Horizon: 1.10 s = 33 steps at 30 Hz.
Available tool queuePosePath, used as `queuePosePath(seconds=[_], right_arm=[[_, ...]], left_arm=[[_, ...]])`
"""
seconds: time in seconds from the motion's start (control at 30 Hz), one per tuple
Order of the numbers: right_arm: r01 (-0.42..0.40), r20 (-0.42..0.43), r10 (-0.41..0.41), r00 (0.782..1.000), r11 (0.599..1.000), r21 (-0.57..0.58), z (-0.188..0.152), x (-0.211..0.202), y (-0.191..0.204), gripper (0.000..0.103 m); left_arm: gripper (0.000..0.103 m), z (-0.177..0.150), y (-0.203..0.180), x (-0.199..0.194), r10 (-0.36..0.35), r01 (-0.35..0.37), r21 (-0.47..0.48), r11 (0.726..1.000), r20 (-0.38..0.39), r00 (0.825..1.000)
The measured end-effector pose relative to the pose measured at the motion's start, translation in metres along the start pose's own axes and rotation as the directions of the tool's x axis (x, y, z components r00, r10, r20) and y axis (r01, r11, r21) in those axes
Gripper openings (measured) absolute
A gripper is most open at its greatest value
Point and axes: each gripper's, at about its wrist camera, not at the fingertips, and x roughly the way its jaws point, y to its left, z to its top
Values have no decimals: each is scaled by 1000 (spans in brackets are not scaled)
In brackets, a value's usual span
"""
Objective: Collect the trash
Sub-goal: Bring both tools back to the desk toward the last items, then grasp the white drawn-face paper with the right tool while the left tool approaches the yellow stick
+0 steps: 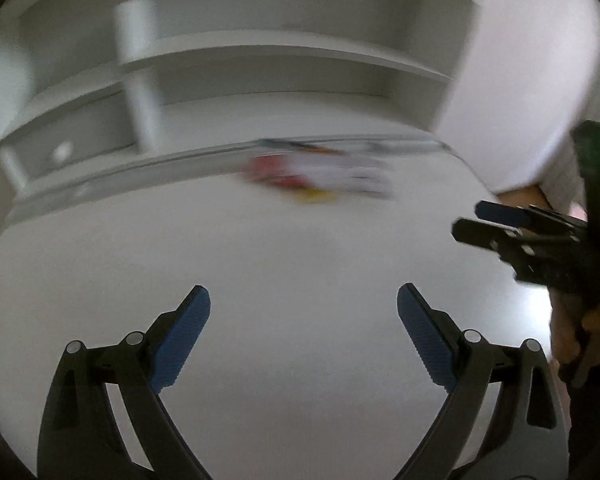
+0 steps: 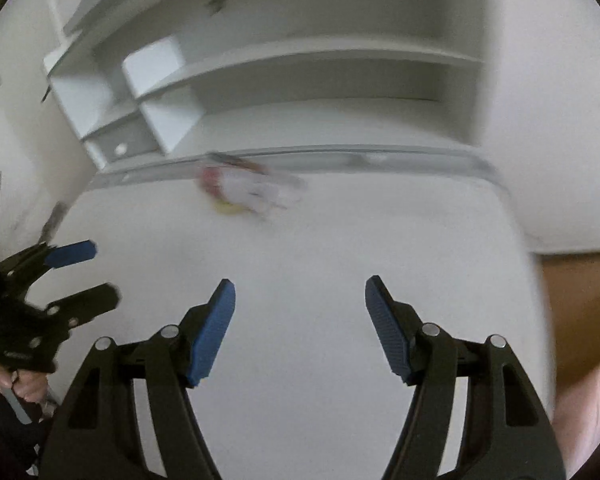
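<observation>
The jaws of the left gripper [image 1: 303,300] are spread wide, and nothing is held between the blue pads [image 1: 182,340]; only bare white worktop [image 1: 300,248] is seen in the gap. The jaws of the right gripper [image 2: 300,294] are likewise parted, somewhat less widely, and nothing is gripped between them either. Both grippers are pointed down and forward over the worktop, side by side and apart from each other: in the left wrist view the right gripper is seen at the right edge, and in the right wrist view the left gripper is seen at the lower left, with part of the hand [image 2: 24,384] that carries it.

The trash [image 1: 320,178] is found well ahead of both pairs of jaws, at the far edge of the worktop, just in front of a raised rim [image 1: 140,162]. It is rendered as a blurred cluster of white, red and yellow pieces, and the separate items cannot be told apart. It is touched by neither gripper.

Behind the rim, white shelves [image 1: 280,46] with open compartments are seen. Both views are smeared by motion blur.
</observation>
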Motion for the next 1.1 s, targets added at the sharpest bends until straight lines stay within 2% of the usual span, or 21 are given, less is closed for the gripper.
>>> queuePosePath(seconds=[0.13,0.3,0.4,0.53,0.83,1.0,1.07,1.1], right_arm=[[3,-57,-4,998,1000,-19,36,47,18,66],[22,-84,-19,996,999,35,55,77,8,67],[-8,-87,15,996,997,82,63,83,0,70],[-6,-98,15,995,996,93,67,89,-6,70],[-54,-114,70,991,990,132,70,95,-25,70],[-115,-114,137,984,976,185,79,101,-30,70],[-111,-117,135,984,976,187,81,104,-30,61],[-102,-121,125,985,978,181,83,105,-29,50]], left_arm=[[92,-7,49,-6,32,-33,-72,997,-6,999],[92,-10,88,-2,44,-46,-103,994,-21,999],[92,-7,87,5,38,-41,-94,995,-28,999],[92,-5,77,13,30,-32,-67,997,-35,999],[92,11,50,32,0,-1,-7,1000,-36,999],[92,20,35,41,-13,14,15,1000,-28,1000],[92,24,30,45,-22,23,21,1000,-31,999],[92,25,27,48,-28,29,25,999,-34,999]])
